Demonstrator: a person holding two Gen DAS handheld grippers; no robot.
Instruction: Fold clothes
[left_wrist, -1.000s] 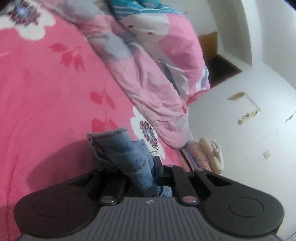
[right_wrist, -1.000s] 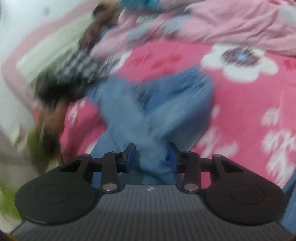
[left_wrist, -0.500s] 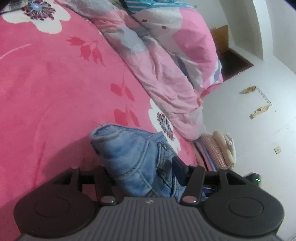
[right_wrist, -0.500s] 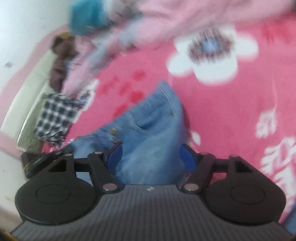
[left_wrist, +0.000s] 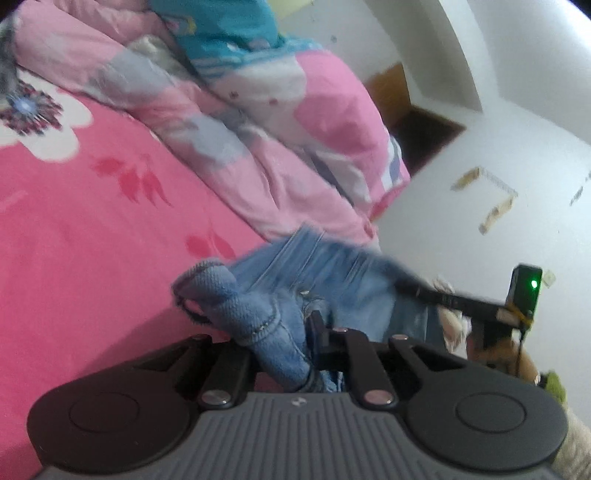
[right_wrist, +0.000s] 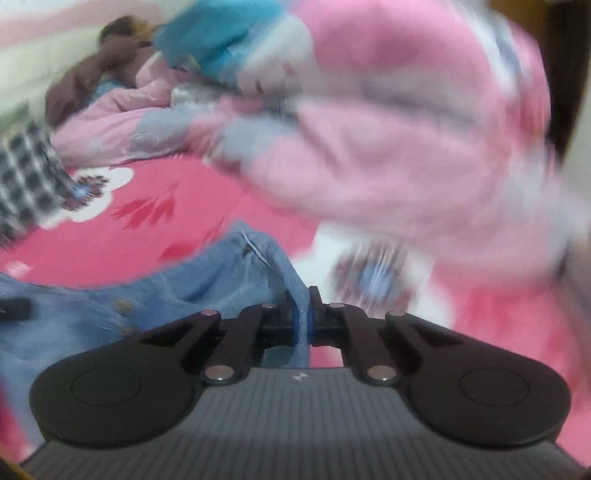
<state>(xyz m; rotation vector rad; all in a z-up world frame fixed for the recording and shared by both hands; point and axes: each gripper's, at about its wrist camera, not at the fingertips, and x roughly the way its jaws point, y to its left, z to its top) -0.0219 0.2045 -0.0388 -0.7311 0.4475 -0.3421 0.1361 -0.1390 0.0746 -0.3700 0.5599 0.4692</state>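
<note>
Jeans (left_wrist: 325, 280) on the bedsheet (left_wrist: 92, 240), quilt (left_wrist: 295, 147) heaped behind (checked cloth (right_wrist: 26, 177) far left)

no readable text, label, brand or number is showing in either view; a small pale emblem on each grey tool body is appearing too blurred to make out.

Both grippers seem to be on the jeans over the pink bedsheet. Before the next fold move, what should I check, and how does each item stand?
1. Left gripper shut on the jeans: ok, denim bunched between the fingers.
2. Right gripper shut on jeans edge: ok, thin fold pinched.
3. Denim stretched flat between the grippers: not ok, bunched and creased.
4. Bedsheet bare beside the jeans: ok.
5. Quilt apart from the jeans: cannot tell, blurred.
6. Which part each gripper holds: cannot tell.
</note>
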